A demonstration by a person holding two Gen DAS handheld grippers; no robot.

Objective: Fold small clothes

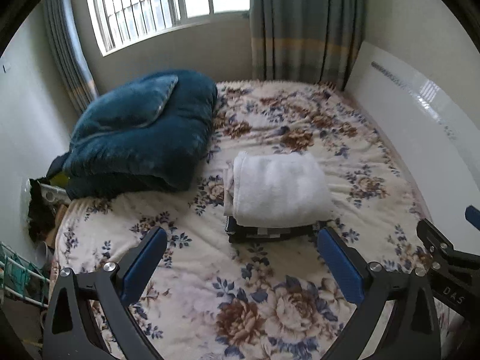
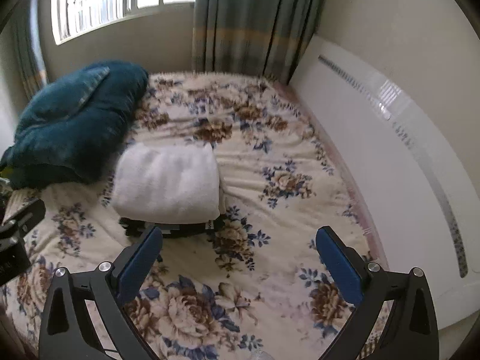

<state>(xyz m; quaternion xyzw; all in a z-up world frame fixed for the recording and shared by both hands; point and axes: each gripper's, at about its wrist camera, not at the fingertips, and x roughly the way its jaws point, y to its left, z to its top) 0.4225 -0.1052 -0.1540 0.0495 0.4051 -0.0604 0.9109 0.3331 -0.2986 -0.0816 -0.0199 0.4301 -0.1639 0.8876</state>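
Observation:
A folded white cloth (image 1: 279, 190) lies on top of a folded dark patterned garment (image 1: 270, 234) in the middle of the floral bed cover (image 1: 240, 285). The same stack shows in the right wrist view, white cloth (image 2: 168, 181) over the dark garment (image 2: 180, 228). My left gripper (image 1: 241, 247) is open and empty, held above the bed just in front of the stack. My right gripper (image 2: 238, 244) is open and empty, in front of the stack and to its right. The right gripper also shows at the right edge of the left wrist view (image 1: 444, 240).
A bulky folded teal blanket (image 1: 141, 132) lies at the back left of the bed. A white headboard panel (image 2: 375, 150) runs along the right side. A window (image 1: 156, 3) and grey-green curtains (image 1: 303, 24) are behind the bed. Clutter and a green rack (image 1: 18, 276) stand at the left.

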